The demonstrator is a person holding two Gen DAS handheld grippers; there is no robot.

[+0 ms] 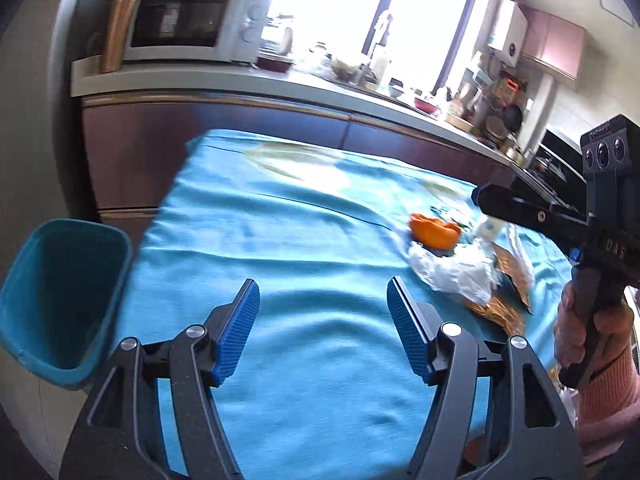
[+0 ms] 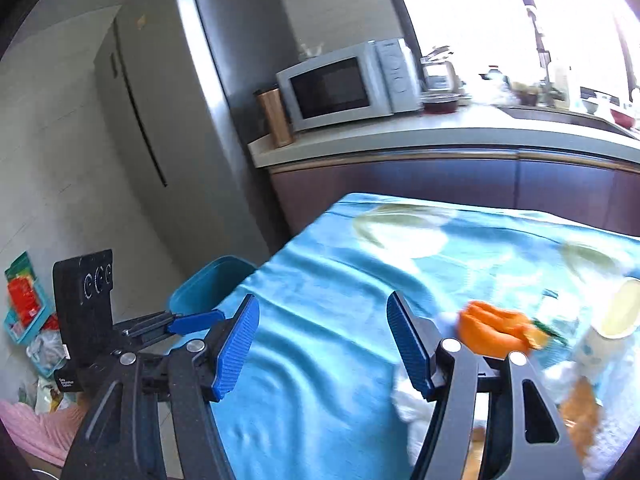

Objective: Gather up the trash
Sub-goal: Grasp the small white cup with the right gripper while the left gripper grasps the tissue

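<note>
1. Trash sits in one cluster on the blue tablecloth (image 1: 304, 248): an orange peel (image 1: 434, 232), a crumpled white plastic wrapper (image 1: 456, 272), a brown paper bag (image 1: 504, 304) and a small paper cup (image 2: 612, 320), all touching or overlapping near the cloth's right side.

2. My left gripper (image 1: 323, 332) hangs over bare cloth with its blue pads wide apart and nothing between them. The pile lies ahead and to its right, well clear of the pads.

3. My right gripper (image 2: 323, 340) is likewise spread, nothing clamped. From its own camera the peel (image 2: 496, 332) and wrapper (image 2: 412, 400) sit just beside its right finger, so I judge this hand the nearer one. The left camera agrees: the right tool's tips (image 1: 478, 196) hover just beyond the peel.

4. The teal bin (image 1: 60, 304) stands off the table's left edge, on the far side from the pile and closest to my left hand.

5. The peel's long axis runs roughly left to right across the right camera's view; blur keeps me from being surer. I'd swing the right tool a little rightward and down to straddle the peel across its short width, then carry it leftward across the cloth to the bin.

6. Risk: the wrapper underneath may drag along.
</note>
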